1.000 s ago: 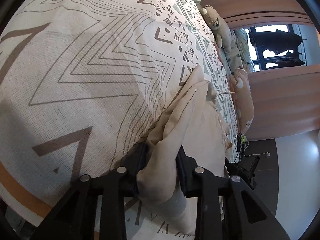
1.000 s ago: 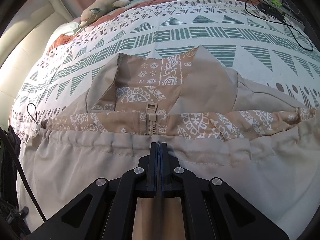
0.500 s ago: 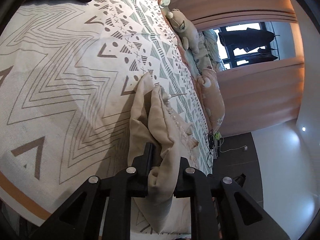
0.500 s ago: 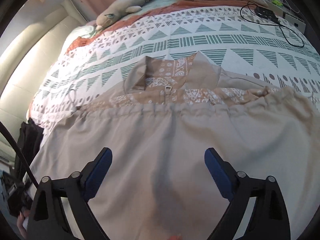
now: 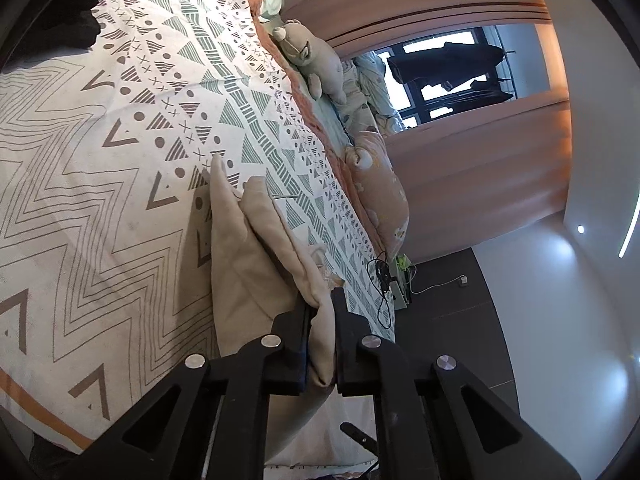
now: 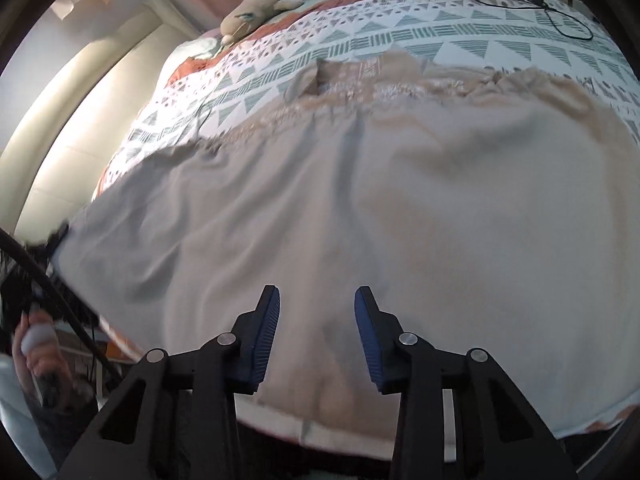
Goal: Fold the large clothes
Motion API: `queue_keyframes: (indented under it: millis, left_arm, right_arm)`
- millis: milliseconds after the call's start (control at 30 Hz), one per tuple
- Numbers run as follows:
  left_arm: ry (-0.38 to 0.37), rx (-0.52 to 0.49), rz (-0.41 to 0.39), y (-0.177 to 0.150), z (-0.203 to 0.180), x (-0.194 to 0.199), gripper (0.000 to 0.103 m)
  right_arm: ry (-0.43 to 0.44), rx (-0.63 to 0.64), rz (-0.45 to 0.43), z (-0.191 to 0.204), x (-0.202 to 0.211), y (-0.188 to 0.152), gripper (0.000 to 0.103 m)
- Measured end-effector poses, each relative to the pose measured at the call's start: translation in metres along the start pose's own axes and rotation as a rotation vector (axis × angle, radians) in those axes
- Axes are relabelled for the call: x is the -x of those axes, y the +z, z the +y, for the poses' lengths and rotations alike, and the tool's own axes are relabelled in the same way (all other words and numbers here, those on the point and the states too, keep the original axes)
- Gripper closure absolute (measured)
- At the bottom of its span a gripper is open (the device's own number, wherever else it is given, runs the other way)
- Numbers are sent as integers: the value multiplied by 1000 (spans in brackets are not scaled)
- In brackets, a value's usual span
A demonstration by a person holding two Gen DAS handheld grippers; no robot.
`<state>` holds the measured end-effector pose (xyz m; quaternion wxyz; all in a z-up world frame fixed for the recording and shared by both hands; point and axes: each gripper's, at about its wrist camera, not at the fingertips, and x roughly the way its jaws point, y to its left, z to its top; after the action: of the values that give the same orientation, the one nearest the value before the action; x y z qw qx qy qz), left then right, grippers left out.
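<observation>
A large beige garment (image 6: 360, 200) with a paisley-lined collar lies spread over the patterned bedspread (image 6: 400, 36). In the left wrist view its edge (image 5: 248, 264) is lifted in a bunched fold. My left gripper (image 5: 322, 340) is closing, its pads pressed on that fold. My right gripper (image 6: 316, 332) hovers over the smooth lower part of the garment near the bed's front edge. Its blue pads (image 6: 266, 336) stand apart and are closing, with nothing pinched between them.
Plush toys (image 5: 316, 56) and a cushion (image 5: 380, 192) line the far side of the bed. A black cable (image 6: 532, 0) lies on the bedspread beyond the garment. Curtains and a window (image 5: 452, 76) stand behind. A dark floor (image 5: 452, 312) lies beside the bed. A hand (image 6: 36, 344) shows at lower left.
The left gripper has risen with the fold of cloth and tightened on it. The right gripper let go of the garment near the zip, opened wide, drew back toward the hem and narrowed again.
</observation>
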<state>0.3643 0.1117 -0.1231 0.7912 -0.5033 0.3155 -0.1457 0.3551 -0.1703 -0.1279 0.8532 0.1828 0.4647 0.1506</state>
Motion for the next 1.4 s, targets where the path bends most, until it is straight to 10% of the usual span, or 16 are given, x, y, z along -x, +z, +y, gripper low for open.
queue_keyframes:
  millis: [367,1000,1167,1267,1400]
  left_arm:
    - [50,-21,0,0,-9,-7,93]
    - [240,240,48,-20,108,17,90]
    - [267,263,67,-27,124,15,75]
    - [288,264,84,-29,131,12,43]
    - [282,241,85,-32,131,10,40]
  right_arm:
    - [-8,10,113,3,-33,-38,73]
    - [-65,-34,69,10,-54,-14,76]
    - [-90,-37,62,15,-59,-8,76]
    - [-104,-43,54,15,-61,-4,76]
    - [-117,-52,44,14,-67,6,76]
